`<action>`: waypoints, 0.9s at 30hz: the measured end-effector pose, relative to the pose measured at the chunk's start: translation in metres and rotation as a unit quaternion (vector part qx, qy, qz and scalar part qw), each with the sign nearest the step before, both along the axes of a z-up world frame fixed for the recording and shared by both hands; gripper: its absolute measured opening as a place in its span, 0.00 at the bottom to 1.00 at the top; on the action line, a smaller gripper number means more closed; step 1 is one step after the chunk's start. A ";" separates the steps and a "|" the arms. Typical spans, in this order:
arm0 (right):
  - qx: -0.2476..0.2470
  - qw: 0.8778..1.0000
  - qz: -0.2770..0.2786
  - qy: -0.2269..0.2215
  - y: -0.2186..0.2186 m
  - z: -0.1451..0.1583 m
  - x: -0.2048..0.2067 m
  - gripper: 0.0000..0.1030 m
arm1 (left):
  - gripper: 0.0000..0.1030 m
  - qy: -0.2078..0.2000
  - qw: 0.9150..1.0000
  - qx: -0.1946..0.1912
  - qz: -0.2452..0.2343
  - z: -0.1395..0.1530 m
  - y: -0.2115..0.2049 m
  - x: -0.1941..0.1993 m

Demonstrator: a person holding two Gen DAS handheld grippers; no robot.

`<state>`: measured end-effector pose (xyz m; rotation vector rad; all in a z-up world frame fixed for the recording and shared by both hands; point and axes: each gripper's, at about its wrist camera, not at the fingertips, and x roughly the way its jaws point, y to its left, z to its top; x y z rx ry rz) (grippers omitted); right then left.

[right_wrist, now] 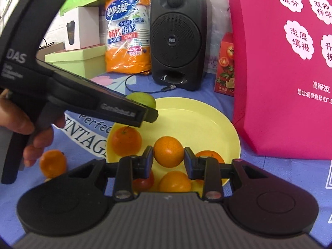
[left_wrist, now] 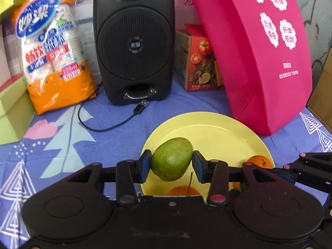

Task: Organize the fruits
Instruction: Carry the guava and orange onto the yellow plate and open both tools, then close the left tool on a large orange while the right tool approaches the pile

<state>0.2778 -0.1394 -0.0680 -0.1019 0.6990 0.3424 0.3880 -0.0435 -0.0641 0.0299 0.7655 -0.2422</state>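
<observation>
**Both grippers loaded over the plate**

Left gripper point(left_wrist: 171, 167) clamped on a mango point(left_wrist: 171, 158), pads on its two flanks, long axis tilted, carried above the near-left part of the yellow plate point(left_wrist: 217, 124). Probably held that high to clear the fruit already lying below. Right gripper point(right_wrist: 168, 157) clamped on an orange point(right_wrist: 168, 154), pinched across its middle, hanging over the near half of the same plate. Beneath it, more oranges, one point(right_wrist: 126, 140) at the left rim with a stem, one point(right_wrist: 209, 155) to the right partly hidden by a finger, one point(right_wrist: 174, 181) directly under the jaws; also something red point(right_wrist: 145, 181), possibly a tomato, too hidden to say. One orange point(right_wrist: 53, 162) off the plate, on the cloth point(right_wrist: 269, 166) to the left, near the hand point(right_wrist: 31, 132) on the left gripper's handle.

Near side of the plate crowded; far and right parts bare, so likely the best room for setting either fruit down. Pink bag point(right_wrist: 280, 72) standing just beside the far-right rim, limiting any sweep that way. Speaker point(left_wrist: 133, 41) and its loose cable point(left_wrist: 108, 126) beyond the far-left rim, apart from the plate. Left gripper's body crossing low over the left rim in the right wrist view, so risk of the two tools bumping if both descend together.
</observation>
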 end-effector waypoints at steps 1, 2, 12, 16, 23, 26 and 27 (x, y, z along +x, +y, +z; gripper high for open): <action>0.001 1.000 -0.002 0.001 0.000 -0.001 0.001 0.30 | 0.41 0.002 1.000 0.001 0.001 -0.002 -0.001 0.002; 0.002 1.000 -0.004 0.002 0.000 -0.002 0.002 0.30 | 0.42 0.001 1.000 0.003 0.003 -0.004 -0.002 0.003; -0.002 1.000 -0.004 -0.013 0.002 0.005 -0.006 0.32 | 0.65 -0.014 1.000 0.007 0.017 0.009 0.008 -0.010; 0.008 1.000 -0.005 -0.022 -0.001 0.015 -0.021 0.33 | 0.65 -0.026 0.999 0.011 0.019 0.020 0.016 -0.029; 0.026 0.999 0.000 -0.038 -0.005 0.031 -0.064 0.35 | 0.71 -0.057 0.998 0.005 0.022 0.039 0.042 -0.089; 0.040 0.998 -0.008 -0.043 -0.009 0.033 -0.082 0.39 | 0.71 -0.070 0.997 0.014 0.033 0.042 0.057 -0.119; 0.045 0.998 -0.011 -0.043 -0.011 0.033 -0.089 0.40 | 0.71 -0.072 0.997 0.014 0.039 0.041 0.062 -0.127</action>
